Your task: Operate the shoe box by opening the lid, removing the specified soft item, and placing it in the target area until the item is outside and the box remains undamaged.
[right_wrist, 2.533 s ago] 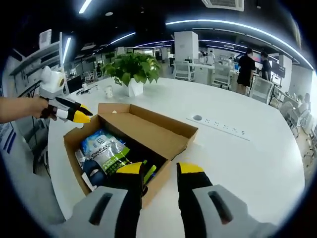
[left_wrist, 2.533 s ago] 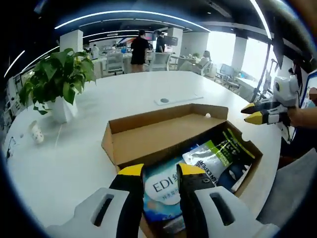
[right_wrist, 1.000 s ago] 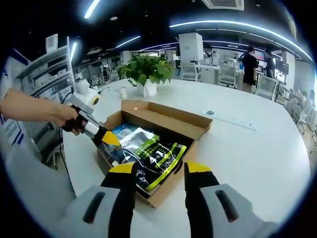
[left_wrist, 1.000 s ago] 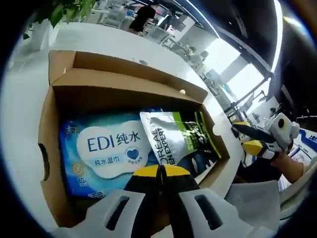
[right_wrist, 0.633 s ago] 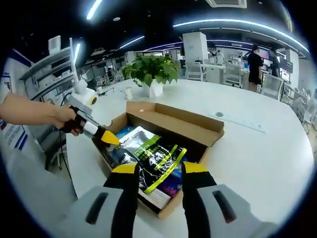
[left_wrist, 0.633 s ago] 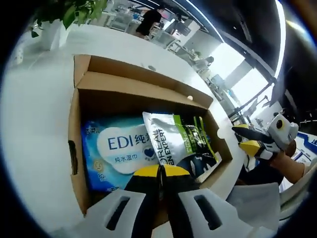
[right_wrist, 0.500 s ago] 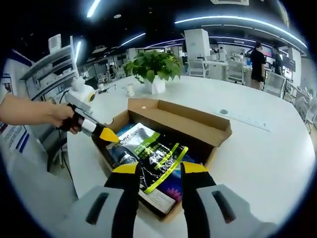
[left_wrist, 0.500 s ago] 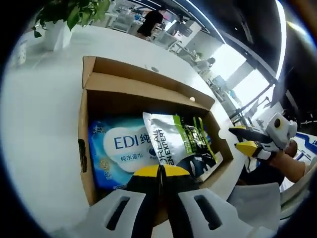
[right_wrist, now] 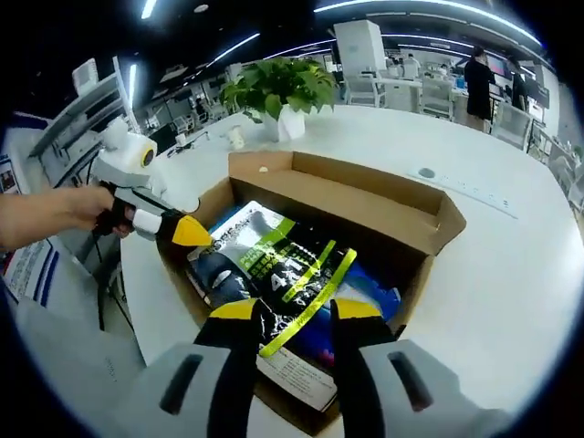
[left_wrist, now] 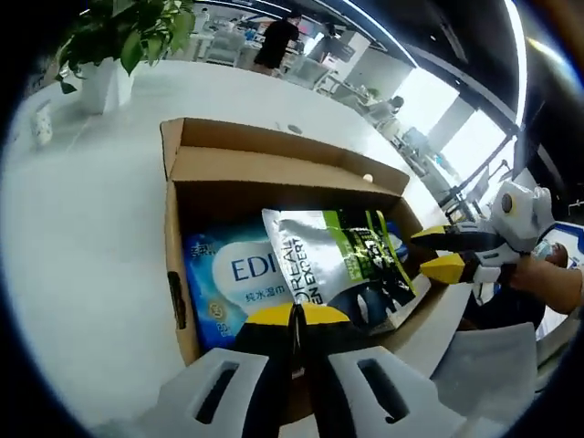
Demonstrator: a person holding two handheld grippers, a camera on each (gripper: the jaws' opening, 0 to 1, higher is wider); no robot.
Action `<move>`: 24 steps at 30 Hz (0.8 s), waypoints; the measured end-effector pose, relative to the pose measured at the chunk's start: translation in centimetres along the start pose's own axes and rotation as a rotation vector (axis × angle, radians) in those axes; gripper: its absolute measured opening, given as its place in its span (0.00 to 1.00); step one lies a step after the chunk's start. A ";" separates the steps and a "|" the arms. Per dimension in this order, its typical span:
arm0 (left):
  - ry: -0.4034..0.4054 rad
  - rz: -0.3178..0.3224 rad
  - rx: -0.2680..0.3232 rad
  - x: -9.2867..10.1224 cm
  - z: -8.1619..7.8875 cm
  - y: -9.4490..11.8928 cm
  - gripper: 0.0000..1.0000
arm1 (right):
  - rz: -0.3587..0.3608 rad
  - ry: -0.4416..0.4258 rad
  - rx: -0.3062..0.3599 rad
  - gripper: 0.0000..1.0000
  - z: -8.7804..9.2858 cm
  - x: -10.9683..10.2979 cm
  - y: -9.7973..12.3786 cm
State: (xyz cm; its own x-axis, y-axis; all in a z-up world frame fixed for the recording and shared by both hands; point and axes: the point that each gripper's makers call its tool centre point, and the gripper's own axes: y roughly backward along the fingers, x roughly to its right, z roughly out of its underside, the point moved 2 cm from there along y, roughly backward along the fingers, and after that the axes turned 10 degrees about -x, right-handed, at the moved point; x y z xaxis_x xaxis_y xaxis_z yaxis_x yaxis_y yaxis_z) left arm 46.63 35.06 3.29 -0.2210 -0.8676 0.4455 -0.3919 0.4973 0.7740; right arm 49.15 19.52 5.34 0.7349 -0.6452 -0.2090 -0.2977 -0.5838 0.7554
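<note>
Shoe box open; we've moved in: left gripper pinched shut on its near wall, right gripper spread empty over the green pouch.

Left tool, right tool: grey bodies, black jaws, yellow tips.

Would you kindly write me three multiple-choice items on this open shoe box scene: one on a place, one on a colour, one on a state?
1. Where is the potted plant?
A. inside the box
B. on the table beyond the box
C. on the floor

2. What colour is the wipes pack?
A. blue
B. red
C. orange

3. How are the left hand-held gripper's jaws?
A. wide open
B. shut
C. holding the plant

Answers: 1 B, it stands on the white table past the shoe box; 2 A, its wrapper is blue; 3 B, the yellow tips meet.
</note>
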 end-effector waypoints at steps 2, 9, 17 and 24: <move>-0.007 -0.007 -0.005 0.0 0.0 -0.1 0.00 | -0.009 -0.007 -0.024 0.28 0.3 -0.2 -0.3; -0.045 -0.042 -0.030 -0.5 0.2 -0.6 0.00 | -0.010 -0.012 -0.070 0.25 0.8 -0.4 -1.2; -0.027 -0.034 -0.011 -0.8 -0.1 -0.6 0.00 | -0.003 -0.066 -0.084 0.19 1.0 0.0 -1.6; -0.037 -0.041 -0.023 -1.0 0.2 -0.8 0.00 | 0.007 -0.077 -0.110 0.19 1.5 0.1 -1.9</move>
State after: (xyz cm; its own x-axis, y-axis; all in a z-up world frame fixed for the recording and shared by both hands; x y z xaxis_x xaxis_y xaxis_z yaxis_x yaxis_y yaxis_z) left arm 47.02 35.55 2.09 -0.2379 -0.8867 0.3966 -0.3808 0.4607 0.8017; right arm 48.85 19.84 2.91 0.6827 -0.6874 -0.2477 -0.2305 -0.5243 0.8197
